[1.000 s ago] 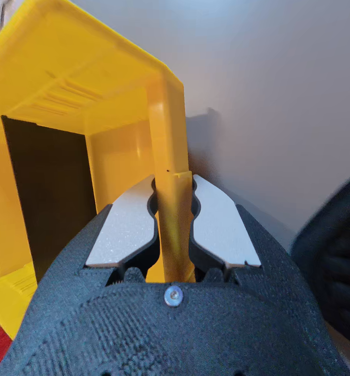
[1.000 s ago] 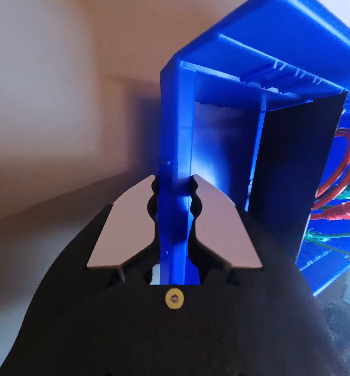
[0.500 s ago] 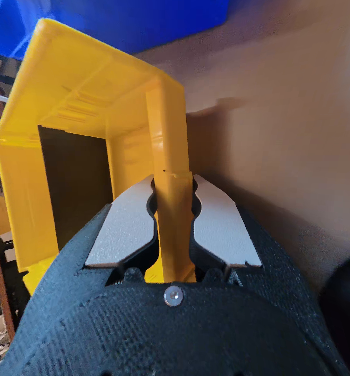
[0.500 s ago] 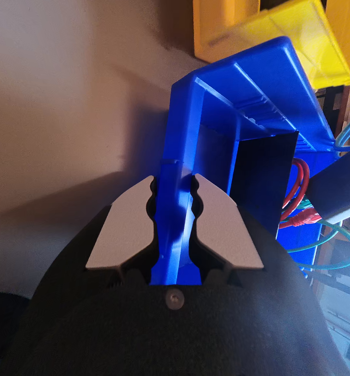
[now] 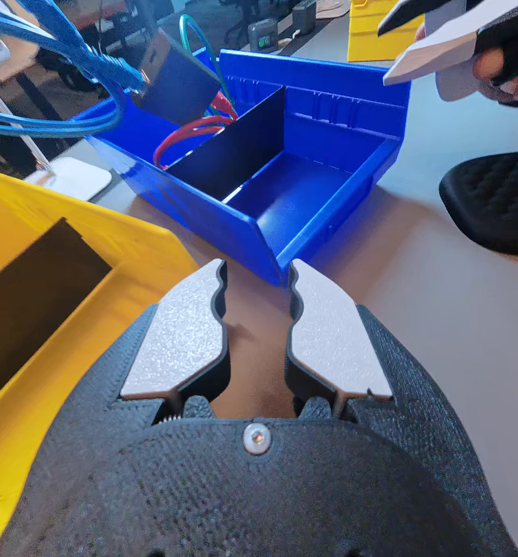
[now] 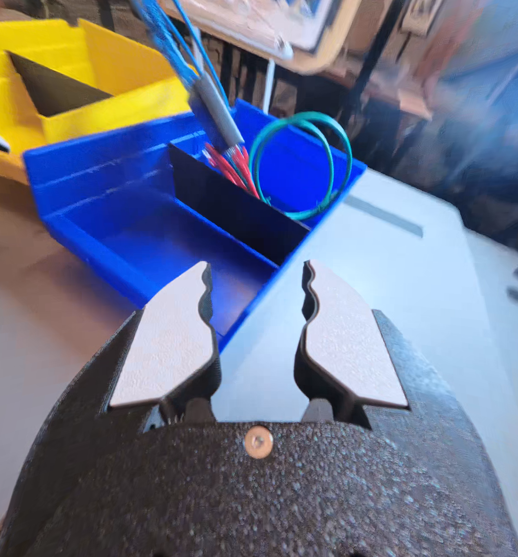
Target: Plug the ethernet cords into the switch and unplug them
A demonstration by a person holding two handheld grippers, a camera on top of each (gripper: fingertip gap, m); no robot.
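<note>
Now both empty and parted: left gripper (image 5: 257, 271) beside yellow bin (image 5: 125, 265), right gripper (image 6: 256, 271) over blue bin (image 6: 107, 253) holding ethernet cords (image 6: 300, 165).

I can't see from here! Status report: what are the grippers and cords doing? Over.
Left gripper open, empty. Right gripper open, empty. Red cords and green cord in blue bin, far compartment, beside the switch. Black divider between.

We see free room: near half of blue bin (image 5: 296, 193) is bare | in the way: black divider (image 5: 236, 150), then switch (image 5: 176, 81) and cords (image 6: 296, 168) fill far half | yellow bin (image 5: 116, 271) crowds our left side
</note>
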